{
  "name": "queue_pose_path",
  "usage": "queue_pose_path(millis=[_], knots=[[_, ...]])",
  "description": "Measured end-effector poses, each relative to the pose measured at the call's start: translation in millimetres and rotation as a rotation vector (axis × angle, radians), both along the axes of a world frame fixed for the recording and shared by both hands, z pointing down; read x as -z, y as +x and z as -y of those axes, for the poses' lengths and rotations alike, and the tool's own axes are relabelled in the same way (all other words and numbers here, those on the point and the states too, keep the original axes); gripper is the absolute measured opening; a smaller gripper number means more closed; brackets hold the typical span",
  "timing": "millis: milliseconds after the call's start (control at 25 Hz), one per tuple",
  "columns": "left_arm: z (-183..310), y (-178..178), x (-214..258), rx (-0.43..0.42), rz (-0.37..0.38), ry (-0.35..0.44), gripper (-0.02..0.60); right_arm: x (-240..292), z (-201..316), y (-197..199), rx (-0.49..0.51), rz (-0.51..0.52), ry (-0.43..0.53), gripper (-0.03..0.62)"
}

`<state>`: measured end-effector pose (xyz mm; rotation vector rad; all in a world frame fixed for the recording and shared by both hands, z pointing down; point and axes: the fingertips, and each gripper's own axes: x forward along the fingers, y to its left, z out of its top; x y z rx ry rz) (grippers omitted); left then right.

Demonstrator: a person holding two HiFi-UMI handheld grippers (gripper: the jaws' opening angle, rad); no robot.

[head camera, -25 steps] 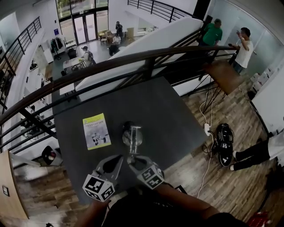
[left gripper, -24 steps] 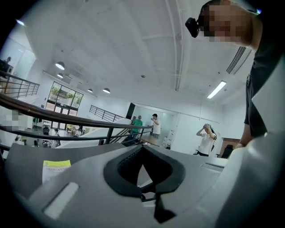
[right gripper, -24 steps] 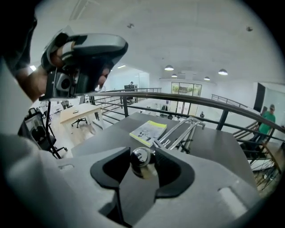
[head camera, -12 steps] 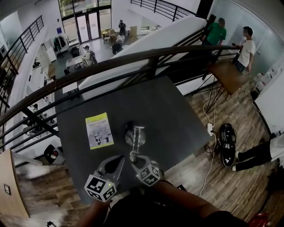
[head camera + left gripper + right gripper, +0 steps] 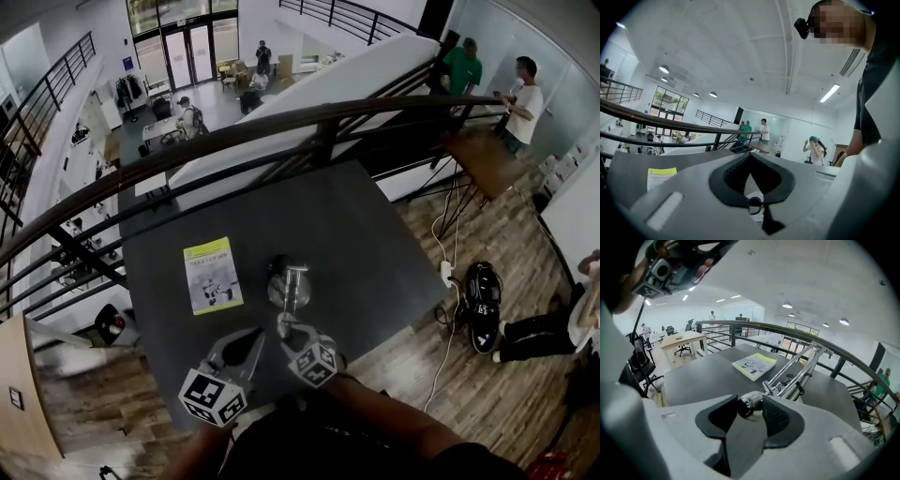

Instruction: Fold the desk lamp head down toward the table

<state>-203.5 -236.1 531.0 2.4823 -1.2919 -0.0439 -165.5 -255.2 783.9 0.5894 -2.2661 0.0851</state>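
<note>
Right gripper (image 5: 285,330) clamped on the desk lamp's (image 5: 287,286) chrome head end over the dark table (image 5: 375,234).

The table fills the middle of the head view, and the lamp stands on it toward the near edge, its round base just right of a booklet (image 5: 213,275) lying flat. The booklet has a yellow-green band across the top of its cover; its print is too small to read. In the right gripper view the lamp's rounded chrome end (image 5: 749,405) sits between the two pads, touching both, with the paired chrome arms (image 5: 797,373) running away beyond it. That gripper tilts down toward the table. The left gripper (image 5: 255,336) is beside it, roughly level, its jaw tips together and holding nothing.
</note>
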Motion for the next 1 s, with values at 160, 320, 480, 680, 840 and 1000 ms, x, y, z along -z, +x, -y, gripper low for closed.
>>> queue_pose_path(millis=[160, 320, 480, 680, 840, 1000], knots=[[1, 0, 4, -0.001, 0.0, -0.001, 0.002, -5, 3, -2, 0.0, -0.006, -0.005, 0.169], [-1, 2, 1, -0.011, 0.002, 0.001, 0.002, -5, 4, -1, 0.0, -0.012, -0.011, 0.17], [-1, 3, 2, -0.011, 0.003, 0.004, 0.002, -8, 6, 0, -0.006, -0.013, -0.017, 0.171], [-6, 8, -1, -0.02, 0.001, 0.005, 0.002, -14, 8, 0, -0.009, -0.02, -0.022, 0.173], [-7, 10, 0, -0.028, 0.004, 0.013, 0.002, -14, 7, -4, 0.002, -0.037, -0.001, 0.175], [-7, 12, 7, -0.035, 0.002, 0.03, 0.002, 6, 1, -5, 0.013, -0.019, 0.031, 0.16]])
